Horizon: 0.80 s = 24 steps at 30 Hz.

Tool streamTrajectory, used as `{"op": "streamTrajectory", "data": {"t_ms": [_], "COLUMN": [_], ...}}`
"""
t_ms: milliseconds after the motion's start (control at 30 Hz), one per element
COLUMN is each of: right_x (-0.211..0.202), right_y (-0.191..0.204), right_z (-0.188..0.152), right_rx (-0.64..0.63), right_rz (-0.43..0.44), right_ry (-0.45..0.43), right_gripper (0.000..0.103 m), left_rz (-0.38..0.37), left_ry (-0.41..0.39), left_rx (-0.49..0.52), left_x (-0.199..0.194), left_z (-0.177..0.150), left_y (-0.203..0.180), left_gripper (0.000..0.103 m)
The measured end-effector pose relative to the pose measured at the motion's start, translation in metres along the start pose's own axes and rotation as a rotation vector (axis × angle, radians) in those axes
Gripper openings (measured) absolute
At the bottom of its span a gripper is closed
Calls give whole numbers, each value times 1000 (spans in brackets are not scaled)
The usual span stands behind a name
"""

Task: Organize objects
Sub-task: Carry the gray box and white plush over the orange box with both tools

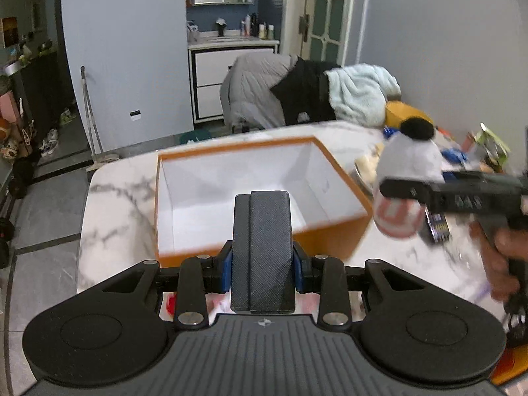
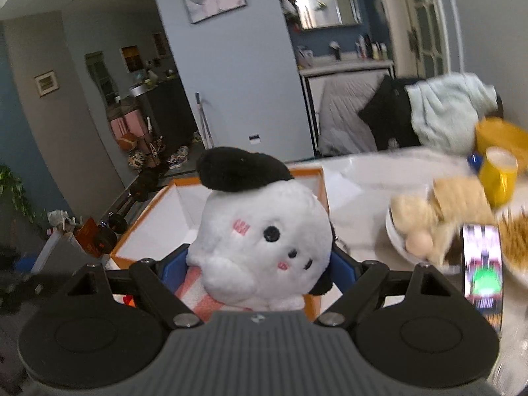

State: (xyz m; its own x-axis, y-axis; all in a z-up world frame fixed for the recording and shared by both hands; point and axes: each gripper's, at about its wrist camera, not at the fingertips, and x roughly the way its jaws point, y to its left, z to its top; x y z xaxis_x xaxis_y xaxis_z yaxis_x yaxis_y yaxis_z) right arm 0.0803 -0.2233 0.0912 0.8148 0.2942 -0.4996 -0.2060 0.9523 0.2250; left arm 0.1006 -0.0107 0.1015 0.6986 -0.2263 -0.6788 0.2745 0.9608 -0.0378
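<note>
Right gripper [image 2: 260, 264] fingertips hidden behind the plush [image 2: 264, 231]; plush lower body cut off by the gripper body. In left wrist view the plush [image 1: 406, 178] and right gripper [image 1: 462, 194] are motion-blurred, gripper cut by right edge. Box [image 1: 264, 178] near wall partly hidden behind left fingers [image 1: 264, 247]. Clutter at table's right end [image 1: 475, 151] too blurred to identify. Phone [image 2: 483, 270] screen unreadable.

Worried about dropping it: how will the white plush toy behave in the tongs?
The plush toy looks soft, so it probably squashes between the right tongs rather than slipping. It seems light for its size. Released over the orange box, it would likely flop, not roll.
</note>
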Motion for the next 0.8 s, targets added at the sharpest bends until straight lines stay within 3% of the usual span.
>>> {"op": "streamTrajectory", "data": {"t_ms": [133,333,433,700,800], "right_x": [13,47,72,138,157], "right_y": [7,24,34,57,64], "right_z": [19,35,41,46,42], "right_rx": [-24,-98,-112,-136,-169], "right_rz": [1,-25,-22,0,-33], "right_ry": [13,45,78,181,213], "right_gripper": [86,86,86,86,86], "left_rz": [29,4,26,79,111], "left_ry": [-11,14,75,137,159], "left_rx": [-3,-25,-24,-34,-23], "left_x": [25,61,85,122,133], "left_z": [28,54,56,49,46], "left_y": [7,22,32,51,56], "left_gripper": [39,39,39,39,39]}}
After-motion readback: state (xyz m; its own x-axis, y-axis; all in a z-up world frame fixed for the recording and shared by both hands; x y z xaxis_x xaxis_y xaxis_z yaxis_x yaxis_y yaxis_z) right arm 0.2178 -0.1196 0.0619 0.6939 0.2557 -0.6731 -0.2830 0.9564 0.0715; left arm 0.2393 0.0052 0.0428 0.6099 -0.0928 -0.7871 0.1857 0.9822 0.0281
